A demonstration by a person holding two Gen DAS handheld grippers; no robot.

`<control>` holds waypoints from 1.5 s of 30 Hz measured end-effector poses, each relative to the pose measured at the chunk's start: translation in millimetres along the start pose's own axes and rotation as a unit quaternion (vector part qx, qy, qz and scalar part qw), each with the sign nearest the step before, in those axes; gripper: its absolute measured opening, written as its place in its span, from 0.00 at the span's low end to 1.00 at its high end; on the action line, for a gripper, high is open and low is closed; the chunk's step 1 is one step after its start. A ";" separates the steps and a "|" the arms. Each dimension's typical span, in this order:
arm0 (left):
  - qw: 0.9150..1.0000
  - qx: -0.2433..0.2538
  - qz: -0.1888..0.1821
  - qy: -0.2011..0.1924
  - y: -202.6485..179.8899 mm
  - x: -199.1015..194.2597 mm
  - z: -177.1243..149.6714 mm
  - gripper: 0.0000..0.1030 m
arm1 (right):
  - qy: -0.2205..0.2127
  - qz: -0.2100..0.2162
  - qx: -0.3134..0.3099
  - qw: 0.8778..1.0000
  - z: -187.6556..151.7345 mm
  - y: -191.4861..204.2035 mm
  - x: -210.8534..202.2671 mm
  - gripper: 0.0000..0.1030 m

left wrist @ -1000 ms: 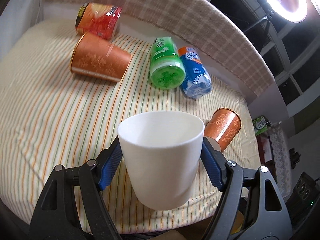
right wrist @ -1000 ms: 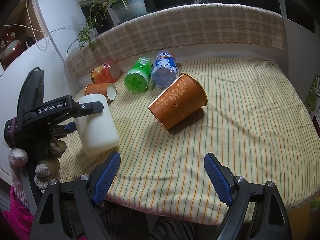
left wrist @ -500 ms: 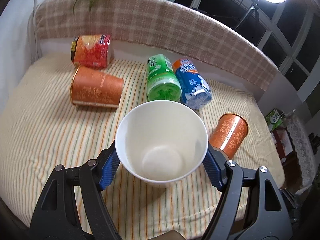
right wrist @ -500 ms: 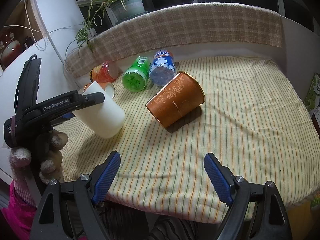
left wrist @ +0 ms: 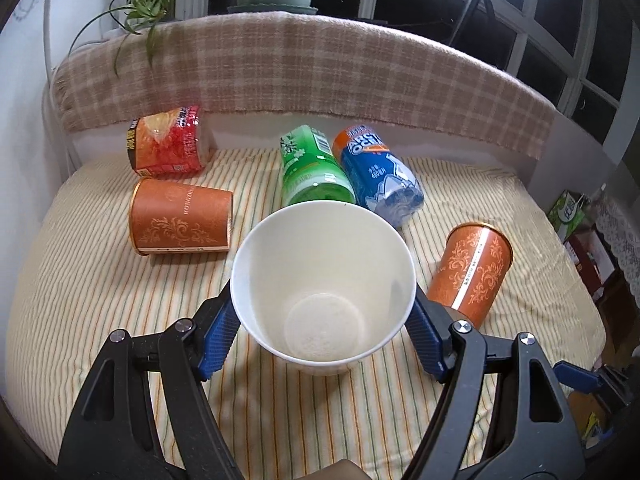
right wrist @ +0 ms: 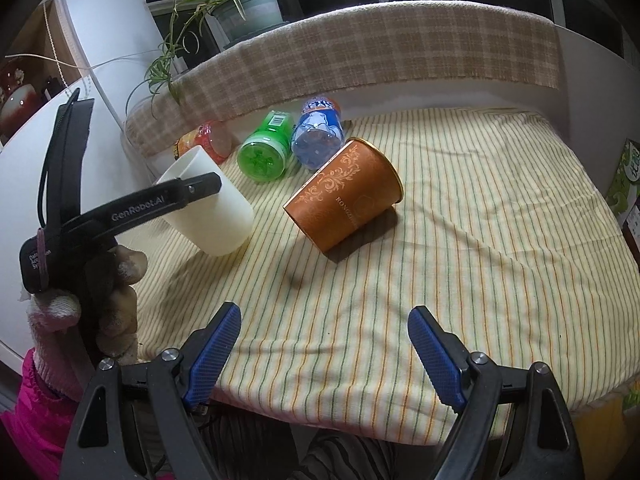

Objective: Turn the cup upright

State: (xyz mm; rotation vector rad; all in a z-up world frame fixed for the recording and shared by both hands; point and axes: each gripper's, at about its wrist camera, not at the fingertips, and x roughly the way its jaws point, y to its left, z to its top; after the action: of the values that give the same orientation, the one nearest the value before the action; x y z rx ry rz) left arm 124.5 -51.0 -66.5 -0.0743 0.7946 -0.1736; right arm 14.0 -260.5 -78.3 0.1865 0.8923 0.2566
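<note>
While your left gripper (left wrist: pixel 323 334) clamps the white cup (left wrist: pixel 323 288) across its body, the cup leans, its mouth tipped up and back toward you and its base low over the striped cloth (left wrist: pixel 80 288) at near left. Level it before releasing. Your right gripper (right wrist: pixel 324 348) hangs wide open, empty, well apart.

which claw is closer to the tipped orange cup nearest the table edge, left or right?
Left. The left claw, shut on the white cup, has one finger right beside the orange cup. The right claw hangs open at the table's near edge, well short.
</note>
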 end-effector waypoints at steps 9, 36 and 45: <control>1.000 0.016 -0.001 0.003 -6.0 1.5 -6.2 0.74 | 0.000 0.000 0.000 1.000 1.1 -0.9 0.6 0.85; 0.999 0.002 -0.039 0.033 2.0 -1.5 -13.4 0.80 | -0.006 -0.002 -0.013 1.000 3.3 9.0 -2.1 0.85; 1.000 -0.005 -0.027 0.015 15.4 -23.3 -22.0 0.80 | -0.030 -0.022 -0.027 0.999 5.6 16.9 -8.0 0.85</control>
State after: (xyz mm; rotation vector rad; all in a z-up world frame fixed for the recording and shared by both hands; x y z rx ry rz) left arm 94.7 -31.7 -67.5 -0.1021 0.8236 -0.2221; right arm 11.2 -247.0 -64.4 0.1234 0.8286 0.2331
